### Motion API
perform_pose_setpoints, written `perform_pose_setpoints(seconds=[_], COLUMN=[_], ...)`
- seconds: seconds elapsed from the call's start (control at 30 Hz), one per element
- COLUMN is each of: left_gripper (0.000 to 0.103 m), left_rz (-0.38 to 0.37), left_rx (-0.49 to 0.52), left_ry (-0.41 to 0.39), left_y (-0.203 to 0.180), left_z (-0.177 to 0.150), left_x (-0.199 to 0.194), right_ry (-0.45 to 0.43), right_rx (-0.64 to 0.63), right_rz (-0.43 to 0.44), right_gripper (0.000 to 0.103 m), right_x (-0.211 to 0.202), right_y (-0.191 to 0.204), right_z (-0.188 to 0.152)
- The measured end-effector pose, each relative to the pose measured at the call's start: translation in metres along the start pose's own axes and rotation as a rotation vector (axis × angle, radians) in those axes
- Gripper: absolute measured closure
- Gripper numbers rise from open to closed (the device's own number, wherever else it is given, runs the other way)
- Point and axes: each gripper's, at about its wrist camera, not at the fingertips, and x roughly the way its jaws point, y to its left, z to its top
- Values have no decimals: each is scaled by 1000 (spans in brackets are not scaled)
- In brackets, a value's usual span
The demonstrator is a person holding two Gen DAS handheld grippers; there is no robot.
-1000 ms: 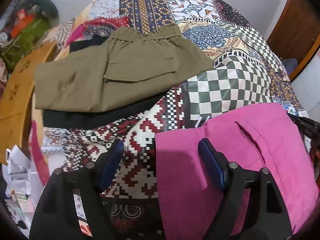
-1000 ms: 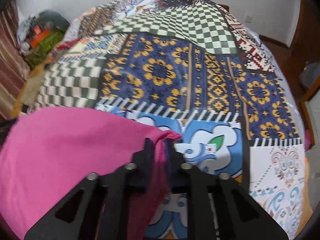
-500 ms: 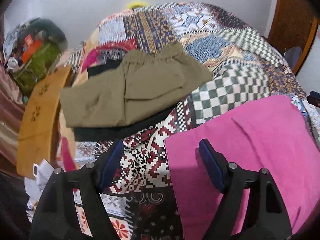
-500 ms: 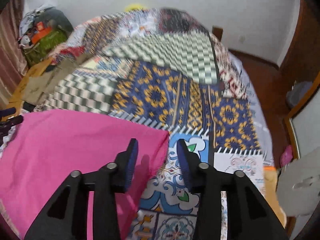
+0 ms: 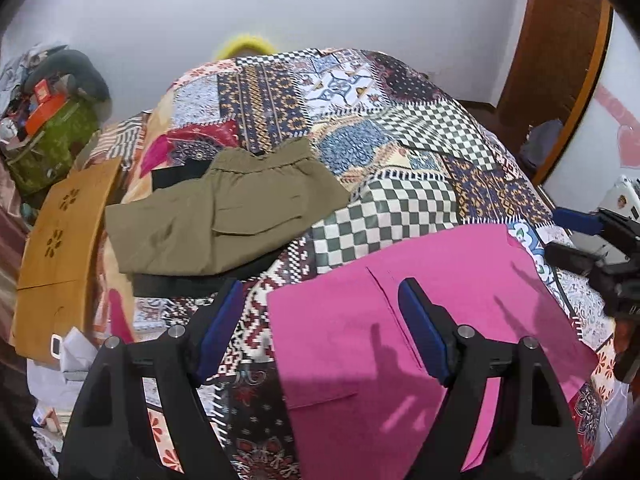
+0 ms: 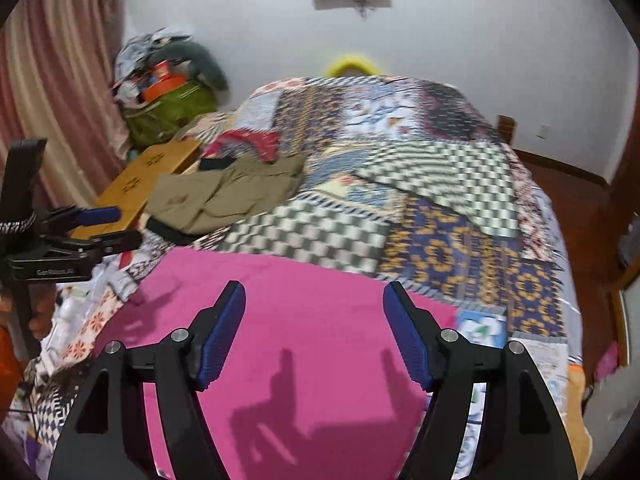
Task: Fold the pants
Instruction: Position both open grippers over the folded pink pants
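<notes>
Pink pants (image 5: pixel 420 320): lying flat on the patchwork bedspread (image 5: pixel 400 152), at the near edge of the bed, already doubled into a broad rectangle; a seam or pocket line runs across the top layer.

Left gripper (image 5: pixel 320 320): released, jaws spread wide, holding nothing, hovering over the pants' left border.

Right gripper (image 6: pixel 314 328): likewise released and empty, above the middle of the pink cloth.

Olive pants (image 5: pixel 224 216): folded, resting on a black garment (image 5: pixel 192 284), well apart from the pink pair, toward the bed's far left.

Step in hand, by my judgement: either the fold is complete or one more fold remains. If another, each gripper should pinch a corner of the same short edge through all layers, lift both together, and lay the edge squarely on the opposite one so no layer slides.

Hard to make out: the near edge of the pink pants is cut off behind the gripper bodies; how many layers lie beneath cannot be told; waistband and hems are not distinguishable. The right wrist view is smeared toward the far side of the bed.
</notes>
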Motion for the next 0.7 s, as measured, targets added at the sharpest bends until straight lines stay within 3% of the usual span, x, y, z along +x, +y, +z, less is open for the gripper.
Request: perform_pose_setpoints(seconds=[0.2, 0.37, 0.43, 0.7], left_gripper=[24, 23, 22, 22], left_rz=[-37, -34, -49, -8], left_rx=[6, 33, 23, 69], left_ry=[101, 194, 180, 134], left_y=[-7, -10, -7, -7], left_z=[-11, -26, -31, -44], left_x=[34, 65, 65, 47], right_ry=[101, 237, 307, 285], right_rx=[-15, -22, -46, -52], right_rz=[78, 109, 110, 108], right_gripper=[35, 35, 35, 31], right_x=[41, 80, 93, 70], right_y=[20, 25, 26, 20], right_z=[-2, -13, -21, -38])
